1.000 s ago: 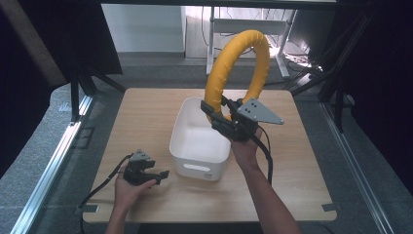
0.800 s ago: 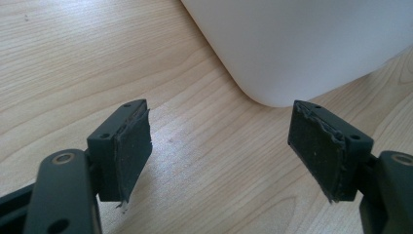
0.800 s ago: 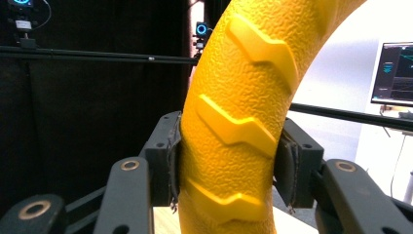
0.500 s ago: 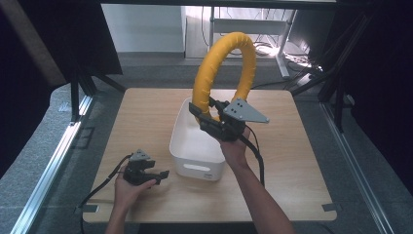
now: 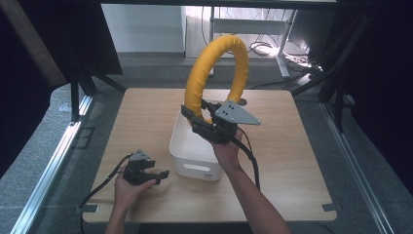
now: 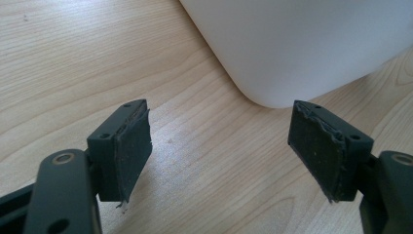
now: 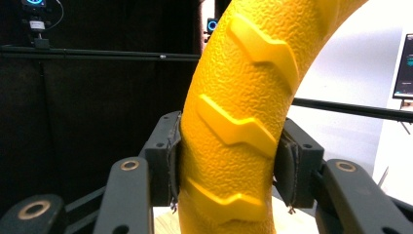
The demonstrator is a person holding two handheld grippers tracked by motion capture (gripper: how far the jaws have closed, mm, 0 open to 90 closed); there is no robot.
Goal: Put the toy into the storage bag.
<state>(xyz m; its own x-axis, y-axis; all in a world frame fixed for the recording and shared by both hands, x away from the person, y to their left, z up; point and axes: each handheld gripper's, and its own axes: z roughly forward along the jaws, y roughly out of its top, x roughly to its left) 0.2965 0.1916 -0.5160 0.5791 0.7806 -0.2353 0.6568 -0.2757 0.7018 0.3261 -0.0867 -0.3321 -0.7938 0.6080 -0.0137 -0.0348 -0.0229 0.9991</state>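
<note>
My right tool [image 5: 202, 118] is clenched on the yellow ring [image 5: 216, 73], its jaws pressed against both sides of the ribbed rim. Over the last second I have carried the ring leftward, so it now stands upright above the white bin [image 5: 195, 146] instead of beside it. I judge lowering it in comes next. My left tool [image 5: 146, 174] rests released on the table [image 5: 292, 161], just beside the bin's corner.
</note>
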